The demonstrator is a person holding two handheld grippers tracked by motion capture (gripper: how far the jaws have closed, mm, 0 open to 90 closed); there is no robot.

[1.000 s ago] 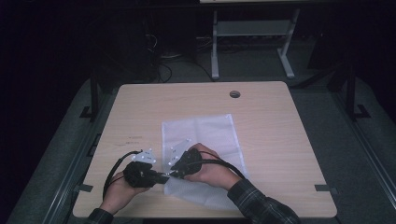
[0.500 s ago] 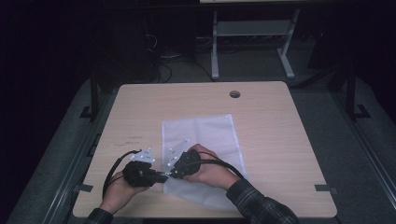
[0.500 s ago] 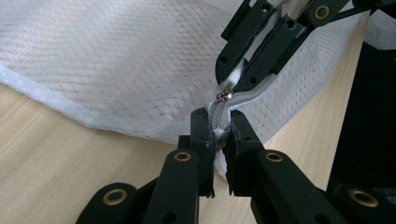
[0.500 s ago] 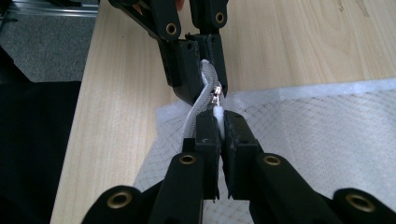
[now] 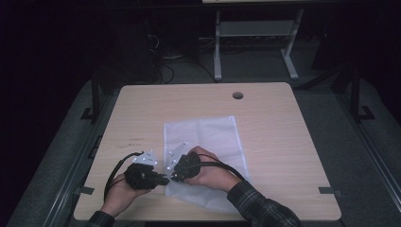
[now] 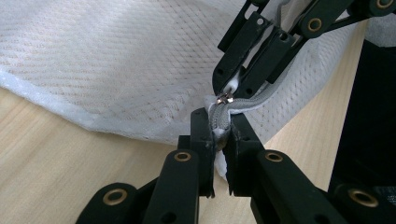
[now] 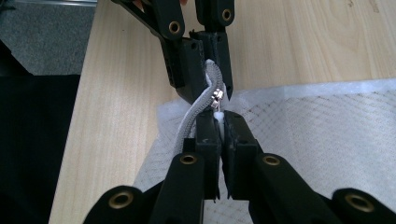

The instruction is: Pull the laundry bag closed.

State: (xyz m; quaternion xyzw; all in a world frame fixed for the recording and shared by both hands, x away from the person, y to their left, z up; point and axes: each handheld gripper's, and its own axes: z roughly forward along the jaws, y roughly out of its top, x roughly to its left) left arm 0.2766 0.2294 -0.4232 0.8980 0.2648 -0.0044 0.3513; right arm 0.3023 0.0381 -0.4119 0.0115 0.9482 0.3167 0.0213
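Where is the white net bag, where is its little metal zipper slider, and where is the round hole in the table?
White net bag (image 5: 208, 135), high view, bare mesh middle.
Zipper slider (image 6: 225, 99), left gripper view, its metal body.
Round hole (image 5: 238, 95), high view, its dark centre.

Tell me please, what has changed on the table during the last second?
The right tool has just been closing its jaws, and they now pinch the white zipper pull of the mesh bag. Unchanged: the left tool stays clamped on the grey zipper end, both hands keep their place, and the bag lies flat on the wooden table.
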